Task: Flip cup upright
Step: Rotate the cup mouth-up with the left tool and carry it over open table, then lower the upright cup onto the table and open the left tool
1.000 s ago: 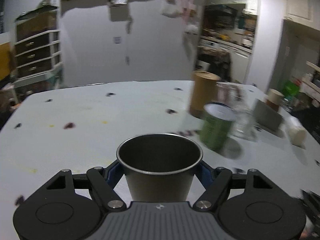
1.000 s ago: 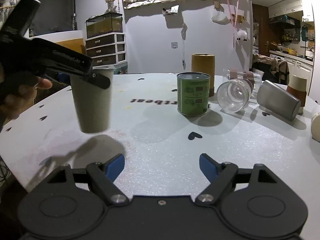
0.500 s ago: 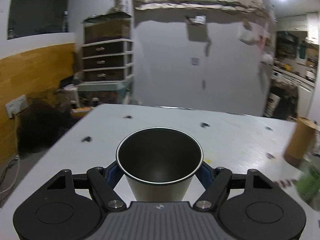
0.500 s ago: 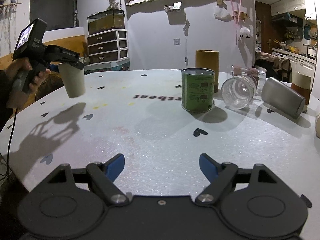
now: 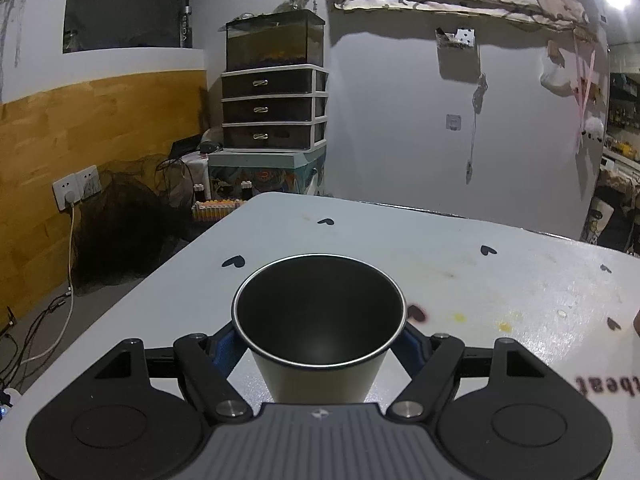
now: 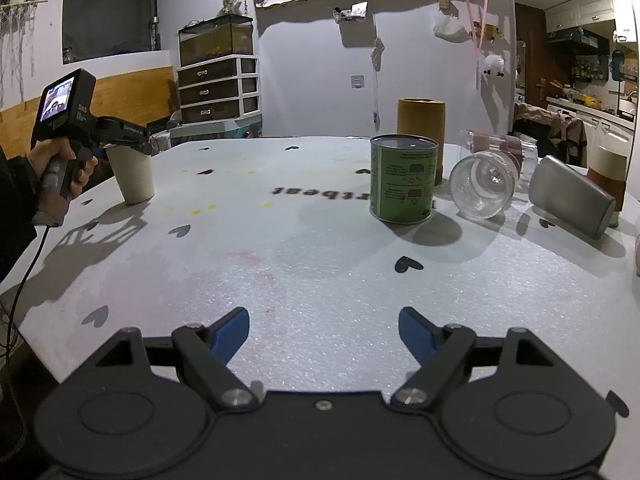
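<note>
Where cup (image 5: 319, 322) fills left, base (image 6: 138, 199) tabled

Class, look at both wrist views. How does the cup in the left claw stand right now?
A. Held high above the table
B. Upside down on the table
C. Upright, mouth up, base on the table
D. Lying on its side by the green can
C: the cup shows its open mouth upward in the left claw, and the right view shows its base on the table.
</note>
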The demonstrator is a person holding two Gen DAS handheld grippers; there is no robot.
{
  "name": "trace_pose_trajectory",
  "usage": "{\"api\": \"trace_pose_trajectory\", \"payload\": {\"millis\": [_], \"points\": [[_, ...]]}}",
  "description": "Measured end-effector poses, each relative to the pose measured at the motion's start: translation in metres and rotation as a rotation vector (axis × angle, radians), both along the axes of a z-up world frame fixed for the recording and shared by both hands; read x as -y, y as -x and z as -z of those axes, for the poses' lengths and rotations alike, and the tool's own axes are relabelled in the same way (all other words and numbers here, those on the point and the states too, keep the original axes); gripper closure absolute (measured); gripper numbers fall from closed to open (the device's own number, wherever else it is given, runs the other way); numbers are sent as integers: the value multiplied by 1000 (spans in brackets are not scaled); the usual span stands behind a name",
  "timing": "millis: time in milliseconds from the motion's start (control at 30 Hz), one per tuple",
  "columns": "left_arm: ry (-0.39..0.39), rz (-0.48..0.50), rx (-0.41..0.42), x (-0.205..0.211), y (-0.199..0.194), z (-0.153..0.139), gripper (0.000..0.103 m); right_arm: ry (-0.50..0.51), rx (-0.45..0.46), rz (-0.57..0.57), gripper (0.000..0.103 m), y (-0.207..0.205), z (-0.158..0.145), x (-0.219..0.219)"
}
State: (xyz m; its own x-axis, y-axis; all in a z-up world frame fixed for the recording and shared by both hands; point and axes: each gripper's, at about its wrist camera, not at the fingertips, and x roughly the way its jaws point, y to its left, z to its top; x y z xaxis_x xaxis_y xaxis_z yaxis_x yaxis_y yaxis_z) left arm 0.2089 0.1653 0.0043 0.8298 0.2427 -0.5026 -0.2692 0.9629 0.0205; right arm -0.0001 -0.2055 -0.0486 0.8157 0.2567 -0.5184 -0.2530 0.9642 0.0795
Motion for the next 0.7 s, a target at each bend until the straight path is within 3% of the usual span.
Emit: {"api": "trace_pose_trajectory", "payload": {"millis": [33,167,333,500,700], "points": [[2,-1,3,0,0,0,26,-3,2,-1,20,0,0,0],[7,-8,18,-2,7,-1,5,-8,8,-5,20,0,-2,-2],[15,15,45,3,35,-13,3,-31,24,6,20,-5,-12,0],[-12,74,113,27,88,-23,0,-39,74,6,18,-10,-25,-2],[-11,131,131,60,143,-24,0,-49,113,14,12,-14,-39,-6]]}}
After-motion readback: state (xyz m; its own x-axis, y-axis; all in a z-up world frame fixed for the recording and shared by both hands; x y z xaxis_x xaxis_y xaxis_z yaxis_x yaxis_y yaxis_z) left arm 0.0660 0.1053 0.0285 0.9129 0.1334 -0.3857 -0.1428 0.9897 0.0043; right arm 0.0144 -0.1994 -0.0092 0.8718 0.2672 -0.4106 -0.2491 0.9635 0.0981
